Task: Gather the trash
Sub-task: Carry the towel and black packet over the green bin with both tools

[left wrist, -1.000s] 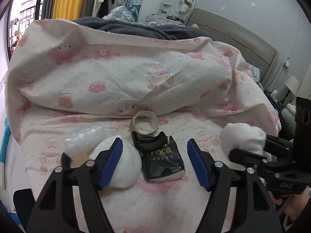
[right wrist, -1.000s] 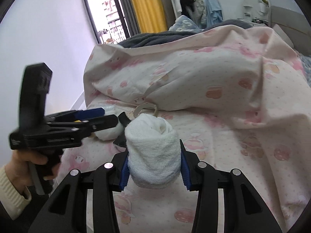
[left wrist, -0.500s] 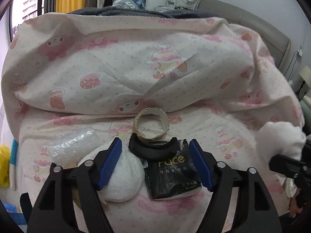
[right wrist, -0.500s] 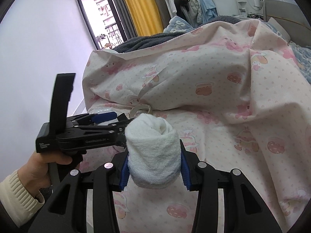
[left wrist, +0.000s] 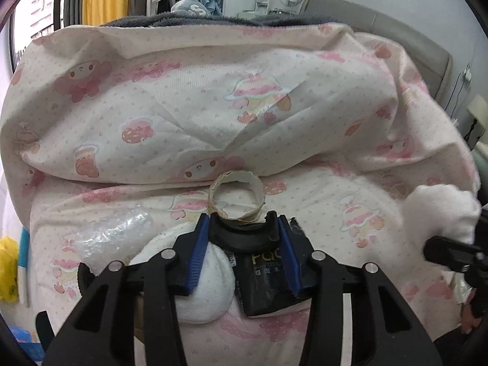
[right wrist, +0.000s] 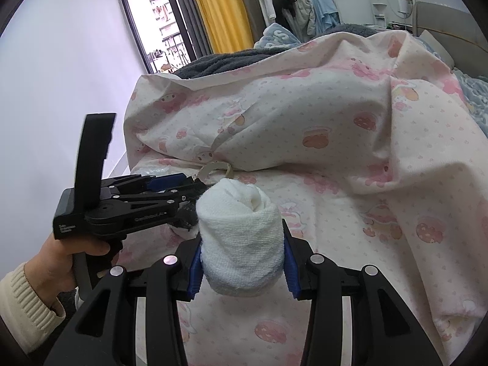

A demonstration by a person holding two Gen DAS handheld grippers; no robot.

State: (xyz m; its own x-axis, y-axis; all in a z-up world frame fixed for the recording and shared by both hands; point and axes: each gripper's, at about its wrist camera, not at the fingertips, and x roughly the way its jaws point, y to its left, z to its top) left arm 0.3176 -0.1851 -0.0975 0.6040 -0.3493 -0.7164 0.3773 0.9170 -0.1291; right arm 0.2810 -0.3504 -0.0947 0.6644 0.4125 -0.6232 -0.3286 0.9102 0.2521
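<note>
In the left wrist view the left tool (left wrist: 244, 244), jaws just closing, clamps a curved black plastic piece (left wrist: 242, 238) above a glossy black packet (left wrist: 265, 286) on the bed (left wrist: 320, 207) for removal, while the right wrist view shows the right tool (right wrist: 242, 260) gripping a soft white towelling wad (right wrist: 241, 241), held off the bed, ready to discard.

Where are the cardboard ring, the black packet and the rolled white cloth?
cardboard ring (left wrist: 237, 196): left wrist view, on its far inner wall.
black packet (left wrist: 264, 286): left wrist view, on its printed front.
rolled white cloth (right wrist: 242, 241): right wrist view, on its outer wrap.
</note>
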